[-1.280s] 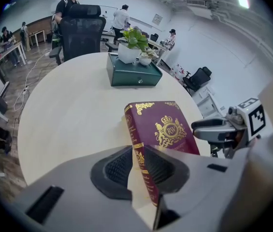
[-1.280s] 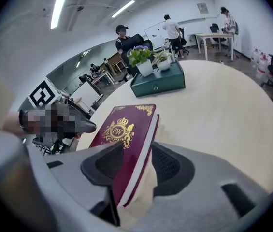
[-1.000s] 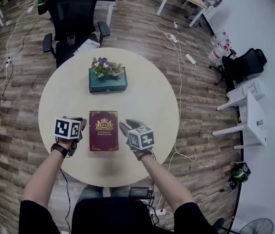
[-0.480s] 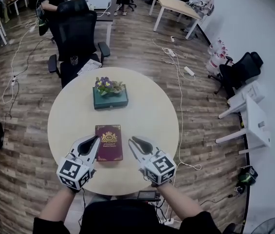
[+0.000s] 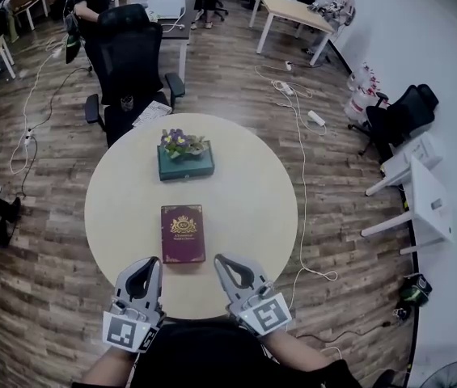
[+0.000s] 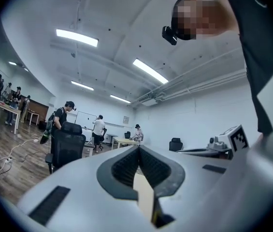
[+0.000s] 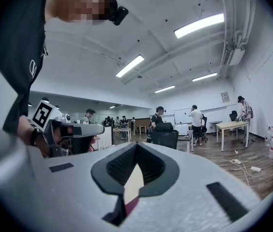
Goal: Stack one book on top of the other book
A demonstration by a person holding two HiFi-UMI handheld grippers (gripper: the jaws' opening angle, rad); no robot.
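As we look down in the head view, the red book (image 5: 183,234) lies flat on the round worktop (image 5: 248,192), apart from the teal book (image 5: 186,165) bearing flowers (image 5: 181,141). The left gripper (image 5: 147,262) and right gripper (image 5: 222,259) flank the red book's near end without touching it. In the left gripper view, our jaws have just been closing and now meet on nothing. In the right gripper view, it is the same: jaws together, empty.

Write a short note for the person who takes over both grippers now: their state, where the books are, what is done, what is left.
Left gripper: shut, empty, by the table's near edge.
Right gripper: the same, beside it.
Red book: flat on the round table, ahead of both, touched by neither.
Teal box with flowers: farther back.
Done: unclear; from above only one book shows.
Left: check whether a second lies under it.
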